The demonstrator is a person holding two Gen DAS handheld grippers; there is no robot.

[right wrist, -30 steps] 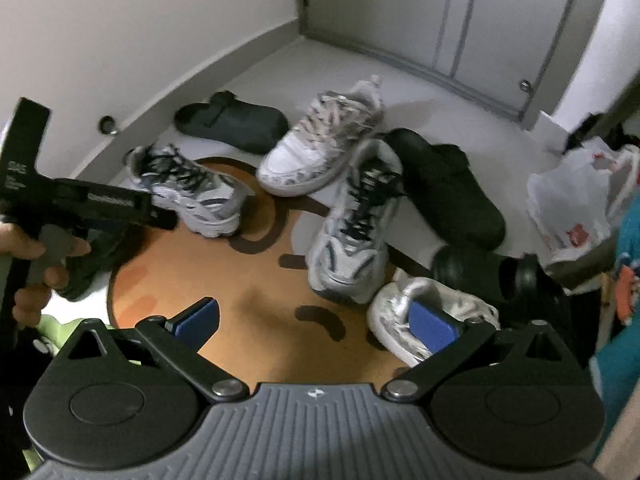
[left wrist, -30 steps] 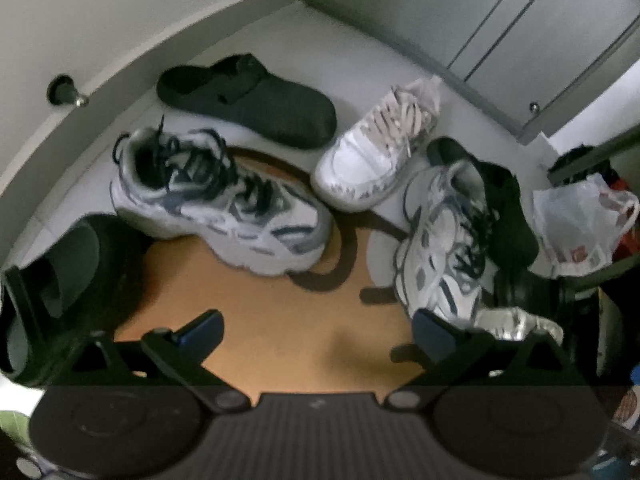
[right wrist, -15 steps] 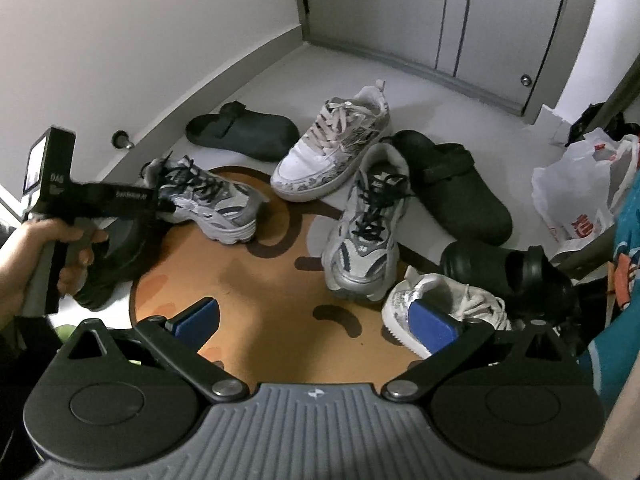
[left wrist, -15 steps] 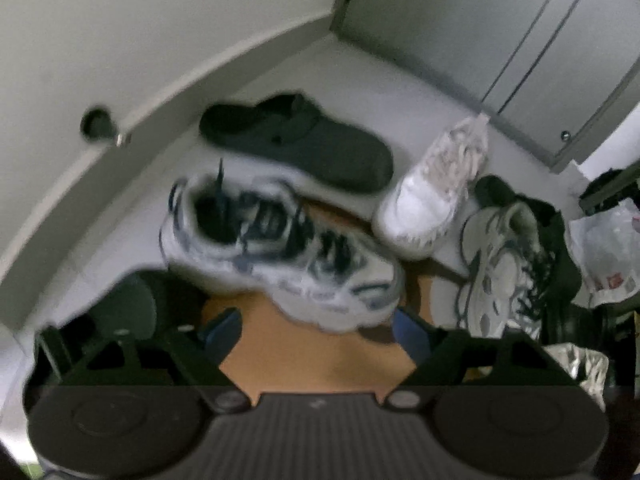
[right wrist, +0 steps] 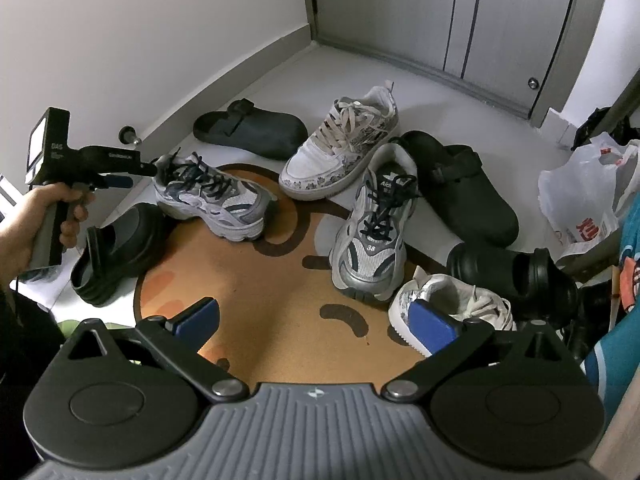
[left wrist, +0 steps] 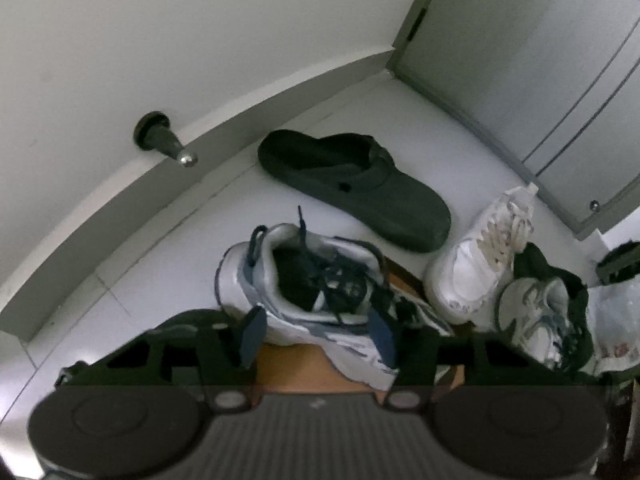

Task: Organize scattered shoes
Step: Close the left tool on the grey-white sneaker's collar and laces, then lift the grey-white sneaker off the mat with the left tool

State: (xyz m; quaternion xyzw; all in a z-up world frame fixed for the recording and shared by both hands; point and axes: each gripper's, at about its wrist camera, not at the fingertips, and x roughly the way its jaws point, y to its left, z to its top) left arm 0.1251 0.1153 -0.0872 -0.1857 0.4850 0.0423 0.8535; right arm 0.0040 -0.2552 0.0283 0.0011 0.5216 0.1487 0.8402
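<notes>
Left gripper [left wrist: 316, 332]: fingers apart, straddling the grey-and-navy sneaker [left wrist: 304, 280] at the mat's [right wrist: 280, 304] wall-side edge.
Right gripper [right wrist: 316, 316]: wide apart, holding nothing.
Advice: the collar wanted centring between the pads.

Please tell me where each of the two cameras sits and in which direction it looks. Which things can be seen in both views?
Left wrist: on the left gripper, low over the grey sneaker, facing the wall; only its own jaws show, astride the sneaker's heel.
Right wrist: on the right gripper, higher and farther back, facing the closet doors across the mat; its open jaws and the person's hand show.
Shared: the grey sneaker, grey clog, white sneaker.
</notes>
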